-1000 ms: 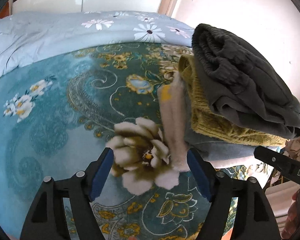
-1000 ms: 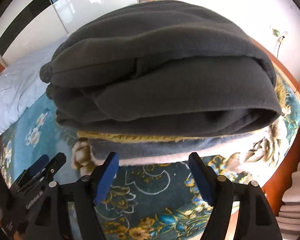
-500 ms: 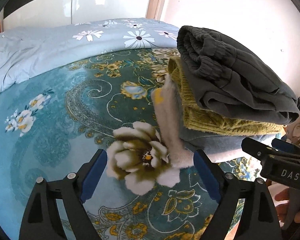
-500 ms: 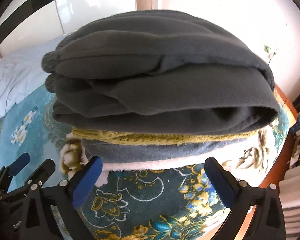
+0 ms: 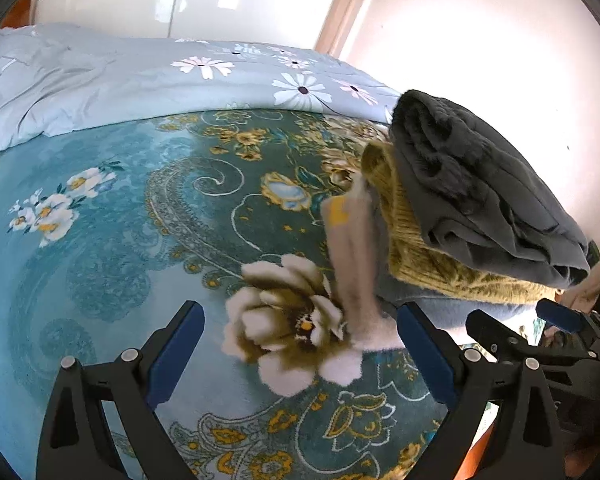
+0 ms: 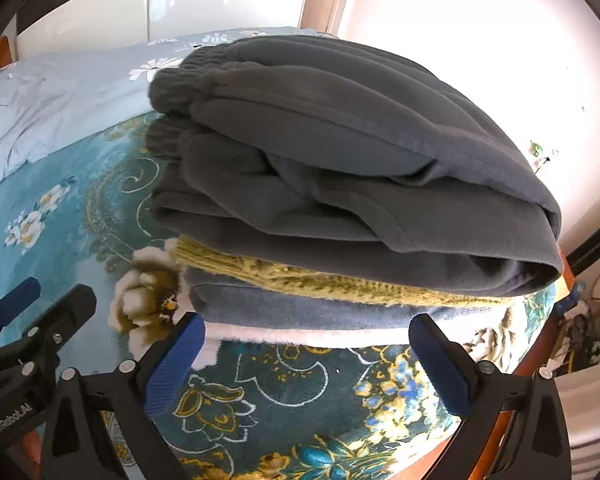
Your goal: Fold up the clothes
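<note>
A folded pile of clothes [image 6: 340, 208] sits near the bed's [image 5: 100, 240] right edge. Soft, floppy, probably heavy together; hold it underneath. Left gripper [image 5: 300, 348] and right gripper [image 6: 308, 360] both spread wide, holding nothing.

Stack of folded clothes [image 6: 340, 184] at the bed's [image 5: 100, 240] right edge, duvet [image 5: 140, 80] behind along the far edge, both grippers before the stack

The folded stack [image 6: 340, 208] blocks the bed's right side — the teal blanket [image 5: 100, 248] leftward lies open.
</note>
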`<state>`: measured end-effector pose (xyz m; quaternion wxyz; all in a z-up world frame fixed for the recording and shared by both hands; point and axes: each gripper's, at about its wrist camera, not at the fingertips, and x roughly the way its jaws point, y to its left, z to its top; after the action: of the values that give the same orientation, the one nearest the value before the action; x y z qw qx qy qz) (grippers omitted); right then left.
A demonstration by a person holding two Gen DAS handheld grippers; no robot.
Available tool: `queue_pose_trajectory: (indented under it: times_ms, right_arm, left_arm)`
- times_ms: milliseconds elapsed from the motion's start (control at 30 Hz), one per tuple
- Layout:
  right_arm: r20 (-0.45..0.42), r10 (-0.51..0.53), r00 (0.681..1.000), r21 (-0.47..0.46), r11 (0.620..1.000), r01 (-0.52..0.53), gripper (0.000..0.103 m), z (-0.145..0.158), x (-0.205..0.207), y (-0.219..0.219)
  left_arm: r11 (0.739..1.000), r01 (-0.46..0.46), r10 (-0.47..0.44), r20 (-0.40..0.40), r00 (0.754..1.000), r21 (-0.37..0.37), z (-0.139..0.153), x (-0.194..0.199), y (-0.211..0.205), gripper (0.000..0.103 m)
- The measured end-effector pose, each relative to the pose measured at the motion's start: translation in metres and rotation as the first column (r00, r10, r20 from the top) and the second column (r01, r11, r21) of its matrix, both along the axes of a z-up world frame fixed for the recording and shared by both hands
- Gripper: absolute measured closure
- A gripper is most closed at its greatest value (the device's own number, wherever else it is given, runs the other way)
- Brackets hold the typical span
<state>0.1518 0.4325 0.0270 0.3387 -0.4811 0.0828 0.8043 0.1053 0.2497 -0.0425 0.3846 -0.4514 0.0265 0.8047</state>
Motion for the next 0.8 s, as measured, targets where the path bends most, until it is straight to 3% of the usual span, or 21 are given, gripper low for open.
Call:
queue_pose_trajectory:
  times_ms: [400,800]
  right_arm:
    - [0.000,-0.001,1.000,0.038,0.999,0.001,0.000,0.0061,-0.0056,-0.0081]
    - [0.001,-0.013,1.000,0.056,0.998,0.013,0.000,0.0032,-0.0011,-0.0065]
  left_arm:
    - [0.999,-0.050,0.050,0.047,0.998,0.010,-0.0068,-0.0095,-0.0067,0.006]
    - [0.999,-0.033,0.034,0.019,0.999,-0.021,-0.0090,-0.0032,-0.0005,0.006]
